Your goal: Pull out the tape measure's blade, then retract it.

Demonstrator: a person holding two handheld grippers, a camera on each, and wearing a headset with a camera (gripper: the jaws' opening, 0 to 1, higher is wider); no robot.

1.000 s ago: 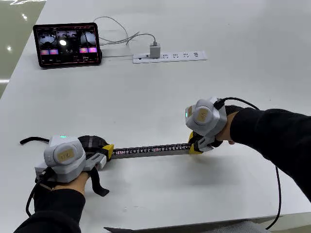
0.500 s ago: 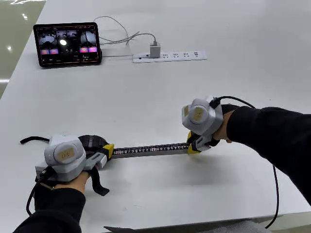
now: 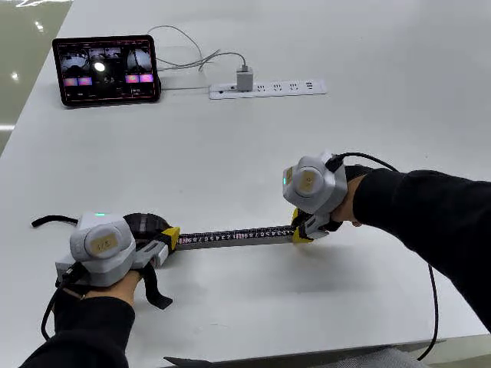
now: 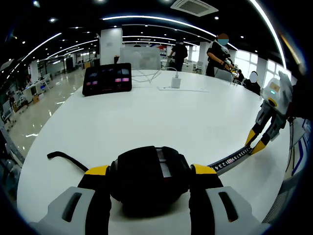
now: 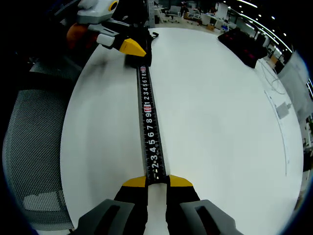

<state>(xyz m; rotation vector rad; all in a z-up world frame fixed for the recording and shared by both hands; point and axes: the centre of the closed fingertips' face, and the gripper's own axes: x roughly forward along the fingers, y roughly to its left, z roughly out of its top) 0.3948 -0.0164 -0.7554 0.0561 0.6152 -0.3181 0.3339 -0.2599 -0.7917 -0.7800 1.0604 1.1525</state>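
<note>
The black tape measure case (image 3: 145,226) lies near the table's front left, and my left gripper (image 3: 159,247) is shut on it. In the left gripper view the case (image 4: 150,177) sits between the yellow-tipped fingers (image 4: 98,171) of the left gripper (image 4: 150,171). The blade (image 3: 234,236) runs flat along the table to the right. My right gripper (image 3: 301,233) is shut on the blade's end. In the right gripper view the numbered blade (image 5: 149,122) stretches away from the right gripper (image 5: 157,181) to the case (image 5: 139,55).
A tablet (image 3: 107,69) stands at the far left, with a power strip (image 3: 268,89) and a charger cable beside it. A black strap (image 3: 52,221) trails left from the case. A mesh chair (image 5: 34,147) sits at the table's near edge. People stand in the background (image 4: 217,54).
My right gripper has moved a little to the left towards the case, still holding the blade's end, so the exposed blade is shorter. The left gripper and the case have stayed put.
</note>
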